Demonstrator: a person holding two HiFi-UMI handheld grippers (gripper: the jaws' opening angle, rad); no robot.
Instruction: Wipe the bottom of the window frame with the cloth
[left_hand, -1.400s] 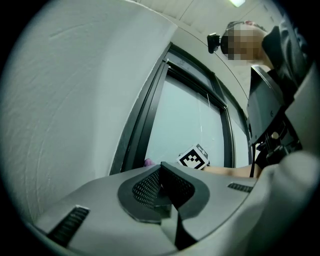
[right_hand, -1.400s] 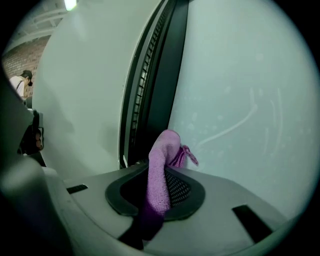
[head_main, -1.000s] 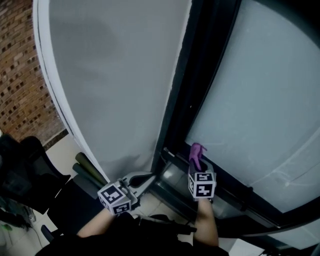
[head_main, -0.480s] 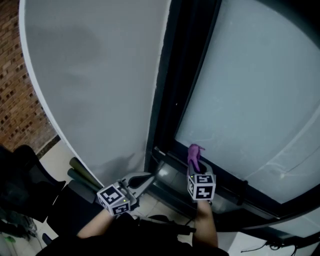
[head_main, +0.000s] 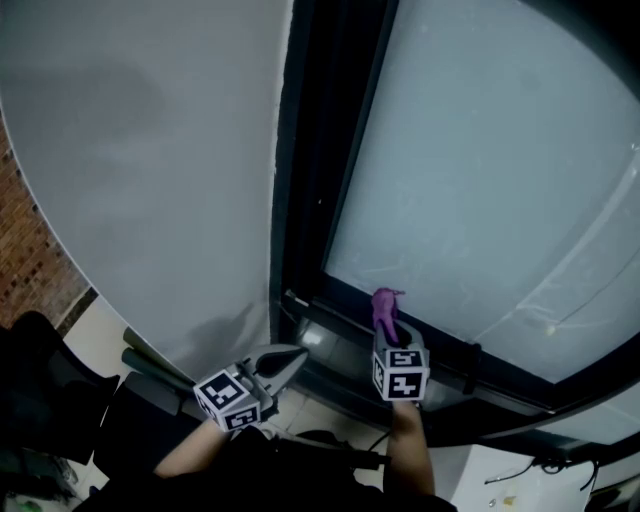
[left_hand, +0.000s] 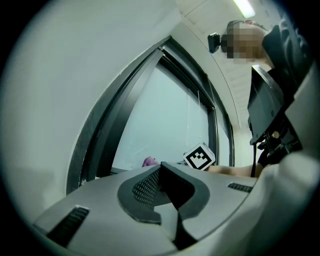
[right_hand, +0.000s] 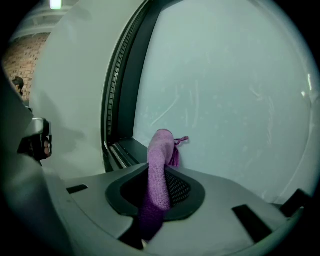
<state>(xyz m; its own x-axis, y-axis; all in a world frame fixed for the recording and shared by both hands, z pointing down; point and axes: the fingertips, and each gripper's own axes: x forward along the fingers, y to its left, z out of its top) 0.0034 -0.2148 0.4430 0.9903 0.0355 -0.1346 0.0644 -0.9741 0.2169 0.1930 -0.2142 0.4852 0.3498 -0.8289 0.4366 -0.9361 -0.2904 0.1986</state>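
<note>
A purple cloth (head_main: 385, 310) sticks out of my right gripper (head_main: 392, 333), which is shut on it; in the right gripper view the cloth (right_hand: 159, 170) stands up between the jaws, its tip at the frosted pane. The cloth hangs just above the dark bottom rail of the window frame (head_main: 440, 365), near its left end; the rail (right_hand: 122, 152) also shows left of the cloth. My left gripper (head_main: 283, 358) is shut with nothing in it, left of the frame's dark upright (head_main: 310, 200). From the left gripper view I see the cloth (left_hand: 149, 161) and the right gripper's marker cube (left_hand: 199, 156).
A white wall panel (head_main: 140, 180) fills the left. The frosted glass (head_main: 480, 170) fills the right. A brick wall (head_main: 30, 260) and dark chairs (head_main: 40, 380) lie at far left below. A black latch (head_main: 470, 362) sits on the bottom rail to the right of my right gripper.
The head view has swung right, so the wall and frame slid left in the picture. Both grippers keep about the same places; the cloth stays gripped above the rail.
</note>
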